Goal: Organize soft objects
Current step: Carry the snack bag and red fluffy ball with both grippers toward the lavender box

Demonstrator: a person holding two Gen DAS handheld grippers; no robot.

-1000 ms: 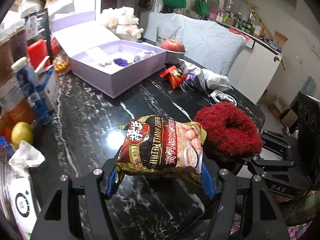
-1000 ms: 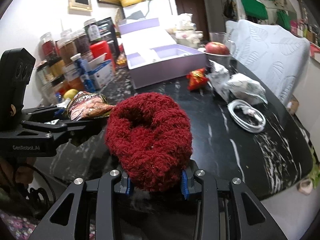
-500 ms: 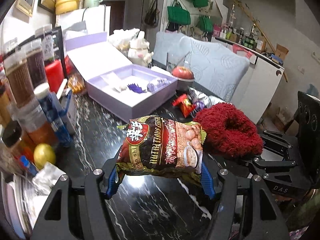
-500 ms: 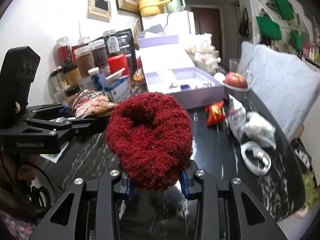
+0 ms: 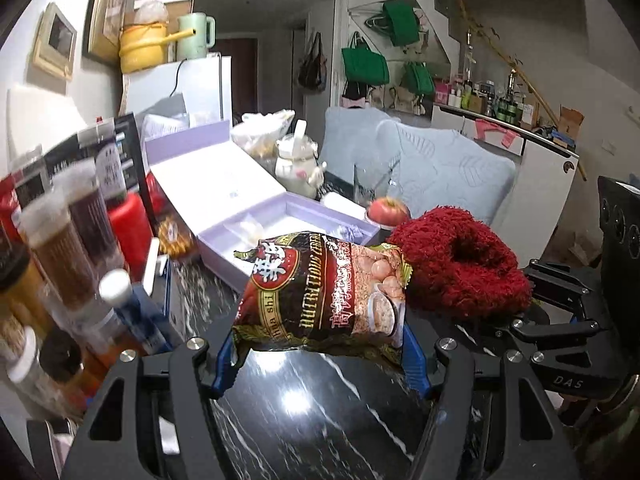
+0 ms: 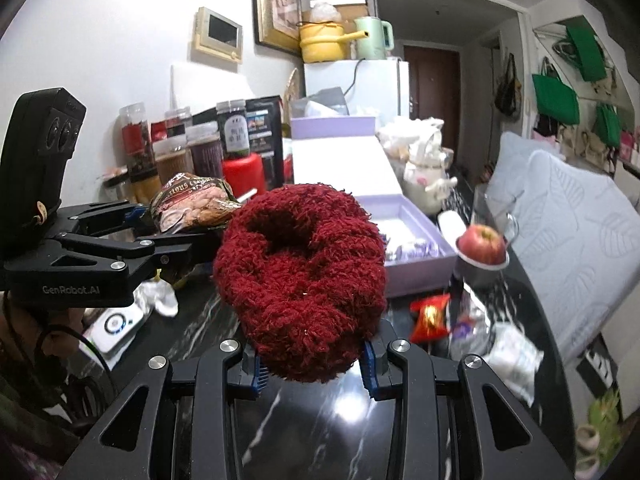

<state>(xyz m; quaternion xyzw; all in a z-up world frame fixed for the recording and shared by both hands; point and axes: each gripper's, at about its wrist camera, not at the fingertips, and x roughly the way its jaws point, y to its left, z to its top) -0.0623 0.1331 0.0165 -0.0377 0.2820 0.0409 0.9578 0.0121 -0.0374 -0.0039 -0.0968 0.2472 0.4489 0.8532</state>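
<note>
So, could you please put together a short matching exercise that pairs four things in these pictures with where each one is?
Things:
1. snack bag
2. red fuzzy slipper
3. apple
4. yellow pot

Places:
A. on top of the fridge
B. in the right claw
C. on a small dish beside the lilac box
D. in the left claw

Pairs: 1-D, 2-B, 3-C, 4-A

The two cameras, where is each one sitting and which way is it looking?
Left wrist: sits on the left gripper, looking along its fingers at the snack bag it holds, the black marble table and the purple box; the right gripper shows at the right edge.
Right wrist: sits on the right gripper, looking at the fuzzy red slipper it holds; the left gripper and a sleeve show on the left.
Shared: bag, slipper, box, the apple, the table.
</note>
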